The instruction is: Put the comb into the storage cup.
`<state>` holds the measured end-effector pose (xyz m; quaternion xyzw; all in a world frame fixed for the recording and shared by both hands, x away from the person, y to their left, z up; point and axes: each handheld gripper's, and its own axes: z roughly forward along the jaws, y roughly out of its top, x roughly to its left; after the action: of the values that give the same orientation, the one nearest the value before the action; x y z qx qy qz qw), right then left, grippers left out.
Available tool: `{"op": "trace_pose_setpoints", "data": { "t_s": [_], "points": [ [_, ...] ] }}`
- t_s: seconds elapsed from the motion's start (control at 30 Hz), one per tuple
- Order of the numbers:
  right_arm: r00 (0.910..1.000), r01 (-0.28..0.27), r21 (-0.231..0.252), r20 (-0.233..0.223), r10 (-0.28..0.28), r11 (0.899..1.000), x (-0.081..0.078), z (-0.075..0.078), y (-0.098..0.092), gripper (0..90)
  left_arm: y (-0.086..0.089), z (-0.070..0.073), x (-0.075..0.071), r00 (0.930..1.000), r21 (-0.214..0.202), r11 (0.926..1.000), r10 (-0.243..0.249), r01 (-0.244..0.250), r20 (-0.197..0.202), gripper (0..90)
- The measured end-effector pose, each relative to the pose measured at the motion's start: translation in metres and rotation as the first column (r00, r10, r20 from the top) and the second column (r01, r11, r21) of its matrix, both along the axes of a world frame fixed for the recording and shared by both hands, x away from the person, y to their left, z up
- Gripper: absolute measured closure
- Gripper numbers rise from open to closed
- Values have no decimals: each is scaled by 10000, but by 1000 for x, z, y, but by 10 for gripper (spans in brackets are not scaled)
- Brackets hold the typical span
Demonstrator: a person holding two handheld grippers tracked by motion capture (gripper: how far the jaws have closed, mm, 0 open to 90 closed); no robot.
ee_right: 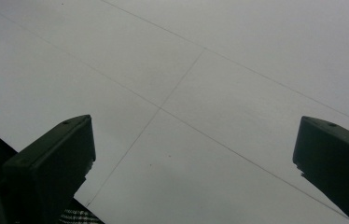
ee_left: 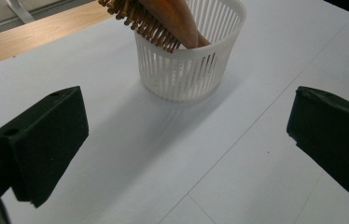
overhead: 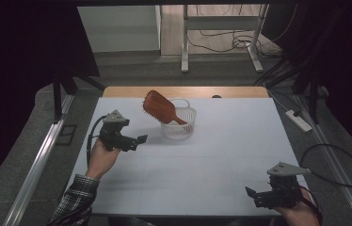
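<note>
A white slatted basket [overhead: 180, 123] stands on the white table [overhead: 212, 155], toward the back middle. A brown wooden hairbrush [overhead: 159, 107] leans in it, handle down, head sticking out up and to the left. My left gripper [overhead: 139, 140] is open left of the basket, jaws pointing toward it with nothing between them. In the left gripper view the basket [ee_left: 189, 65] and the brush's bristles [ee_left: 144, 23] lie ahead of the wide-apart jaws. My right gripper [overhead: 253, 194] is open near the front right edge, over bare table [ee_right: 200, 116].
A wooden strip [overhead: 183, 92] runs along the table's far edge. Metal rails [overhead: 37, 165] flank the table on both sides. A power strip [overhead: 298, 119] and cables [overhead: 339, 165] lie on the floor to the right. A desk frame [overhead: 221, 37] stands beyond.
</note>
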<state>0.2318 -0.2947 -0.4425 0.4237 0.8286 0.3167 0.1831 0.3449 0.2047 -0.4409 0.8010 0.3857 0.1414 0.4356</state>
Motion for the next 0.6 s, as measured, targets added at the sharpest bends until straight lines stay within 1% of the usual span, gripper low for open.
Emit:
{"op": "trace_pose_setpoints", "data": {
  "t_s": [0.33, 0.47, 0.6],
  "points": [
    [9999, -18, -30, -164, 18, 10000, 1, -1, 0, 0, 6, -1, -13, 9999, 33, 9999, 109, -109, 60, 0],
    [9998, -36, -27, -171, 35, 10000, 1, -1, 0, 0, 6, -1, -17, 9999, 109, 9999, 70, -71, 84, 0],
    [9998, -56, -30, -192, 55, 10000, 1, -1, 0, 0, 6, 0, -21, 9999, 83, 10000, 35, -36, 126, 0]
  ]
}}
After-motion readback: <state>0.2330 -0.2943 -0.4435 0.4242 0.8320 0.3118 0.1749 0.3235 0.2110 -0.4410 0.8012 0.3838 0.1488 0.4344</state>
